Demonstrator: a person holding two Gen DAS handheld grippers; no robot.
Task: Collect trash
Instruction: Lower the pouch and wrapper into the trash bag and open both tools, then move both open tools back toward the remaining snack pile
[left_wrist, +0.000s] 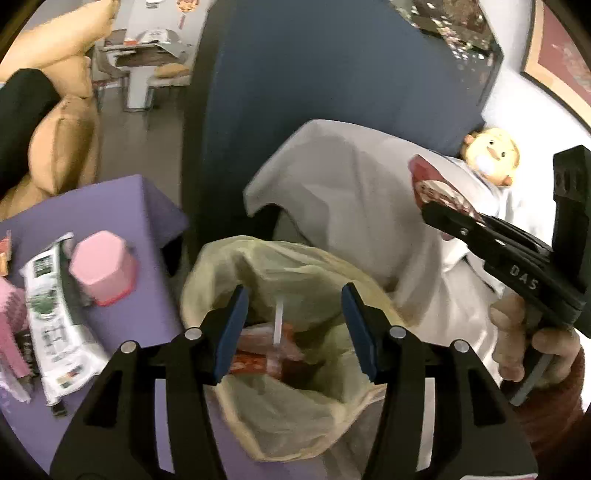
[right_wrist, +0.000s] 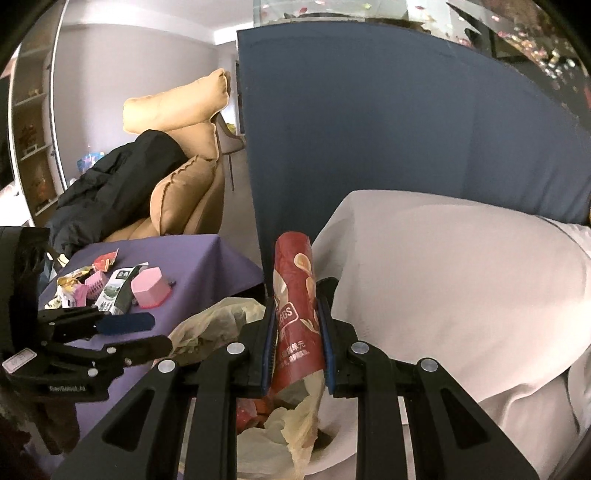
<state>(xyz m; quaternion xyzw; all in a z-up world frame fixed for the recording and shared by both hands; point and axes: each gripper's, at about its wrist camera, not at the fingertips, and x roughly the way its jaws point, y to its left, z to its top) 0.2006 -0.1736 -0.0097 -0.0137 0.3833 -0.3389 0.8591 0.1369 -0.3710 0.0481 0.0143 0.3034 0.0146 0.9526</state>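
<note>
Two tools are in play, one per hand. The left tool (left_wrist: 291, 332) hangs released over the mouth of one yellowish trash bag (left_wrist: 295, 266), its blue pads (left_wrist: 232, 332) spread apart with nothing between them; below them, inside the bag, lie red wrappers (left_wrist: 255, 354) and a thin white stick (left_wrist: 277, 321), too jumbled to count. The right tool (right_wrist: 295, 332) is clenched on one red chip can (right_wrist: 295, 288), pads pressing its sides low on the tube, the can standing nearly upright and tilted slightly, just above the bag's rim (right_wrist: 221, 314). In the left view that can (left_wrist: 436, 184) shows at the far right, held off to the side of the bag, with the person's hand (left_wrist: 532, 343) wrapped round the tool's handle. To the left of the bag stands one desk (left_wrist: 122, 206) under a purple cloth, and on it one pink hexagonal box (left_wrist: 105, 266), one long white-and-green packet (left_wrist: 55, 314) touching it, a pink crinkled item (left_wrist: 13, 325) at the edge, and several small crumpled wrappers (right_wrist: 81, 284) whose number cannot be told. Behind the bag rises a dark blue panel (left_wrist: 332, 74), and a white draped cloth (left_wrist: 351, 177) crowds the bag's right side. One yellow doll's head (left_wrist: 491, 155) peeks over that cloth. Tan cushions (right_wrist: 184, 155) and a black garment (right_wrist: 110, 184) lie beyond the desk.
</note>
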